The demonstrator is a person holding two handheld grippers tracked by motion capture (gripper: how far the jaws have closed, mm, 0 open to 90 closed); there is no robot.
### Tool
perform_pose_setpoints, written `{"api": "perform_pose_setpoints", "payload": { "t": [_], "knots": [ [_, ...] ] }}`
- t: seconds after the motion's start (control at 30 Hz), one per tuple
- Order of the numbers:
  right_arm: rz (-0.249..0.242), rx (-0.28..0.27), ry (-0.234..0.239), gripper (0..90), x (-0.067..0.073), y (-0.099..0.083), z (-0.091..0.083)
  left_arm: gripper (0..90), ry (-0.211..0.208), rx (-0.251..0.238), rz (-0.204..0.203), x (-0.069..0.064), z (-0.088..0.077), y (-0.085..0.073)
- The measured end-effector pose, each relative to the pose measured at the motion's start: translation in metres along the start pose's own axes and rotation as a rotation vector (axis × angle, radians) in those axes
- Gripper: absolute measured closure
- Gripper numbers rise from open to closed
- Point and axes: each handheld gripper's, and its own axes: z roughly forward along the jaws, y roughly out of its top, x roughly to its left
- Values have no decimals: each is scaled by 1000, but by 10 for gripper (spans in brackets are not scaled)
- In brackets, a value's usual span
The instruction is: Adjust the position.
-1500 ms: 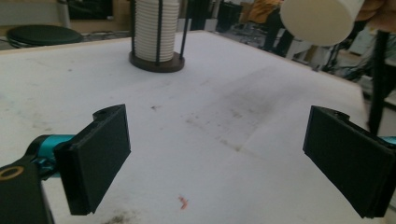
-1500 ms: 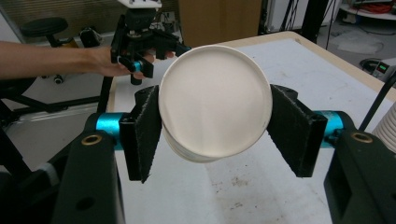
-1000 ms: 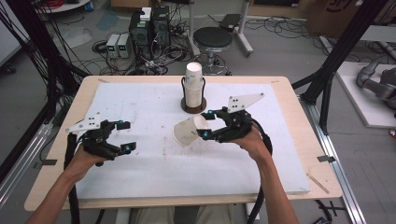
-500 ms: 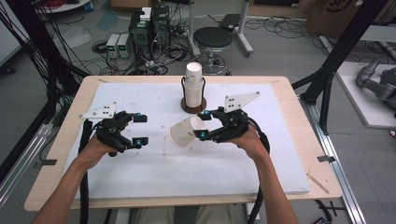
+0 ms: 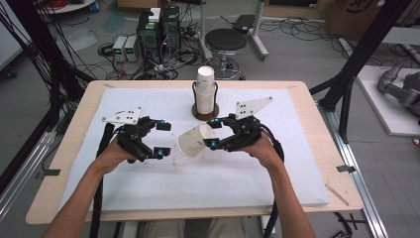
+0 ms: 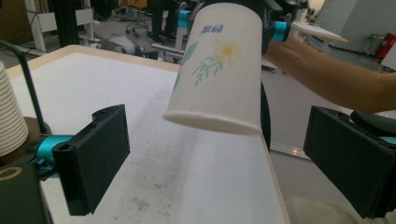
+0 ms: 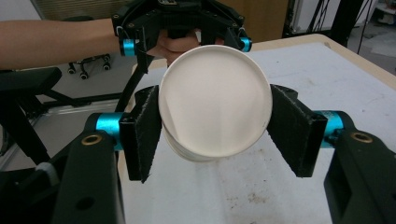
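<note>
The paper cup (image 5: pixel 195 140) hangs on its side above the white table (image 5: pixel 148 198), in front of the cup stack (image 5: pixel 205 91) in its holder. Its base is pinched between the pads of the right tongs (image 5: pixel 214 133), and its open mouth points toward the left tongs (image 5: pixel 163 139). Those stand wide open with nothing between them, just beside the cup's rim. The thin wall could buckle if the left tongs close hard on the rim, and the cup would crumple. A handover risks a drop: should the right tongs let go before the left pads press firmly, the cup would fall and roll across the table
</note>
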Motion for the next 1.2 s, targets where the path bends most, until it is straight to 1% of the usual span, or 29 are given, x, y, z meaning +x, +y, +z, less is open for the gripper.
{"api": "perform_pose_setpoints", "payload": {
  "t": [0.17, 0.3, 0.37, 0.5, 0.57, 0.67, 1.0, 1.07, 1.17, 1.2],
  "knots": [
    [-8, -8, 4, 381, 0, 0, 1, 71, -9, 2, 15, 0, 11, 4],
    [-7, -1, 12, 381, 1, 0, 1, 71, -17, 3, 23, -1, 20, 8],
    [-15, -2, 19, 380, 1, 1, 2, 71, -29, -3, 26, -1, 24, 9],
    [-16, -5, 23, 380, 2, 1, 3, 71, -41, 5, 27, -2, 33, 10],
    [-15, -3, 26, 381, 2, 1, 3, 71, -45, -1, 25, -3, 37, 10],
    [-18, -8, 29, 381, 3, 2, 4, 71, -51, 4, 32, -2, 41, 10],
    [-23, -8, 39, 381, 4, 2, 5, 71, -65, 7, 33, -3, 52, 9],
    [-25, -12, 43, 381, 4, 2, 5, 89, -68, 10, 35, -3, 53, 9],
    [-23, -13, 43, 380, 4, 2, 6, 89, -74, 18, 43, -3, 56, 9],
    [-21, -13, 46, 381, 4, 2, 6, 89, -76, 20, 39, -3, 56, 9]
  ]
}}
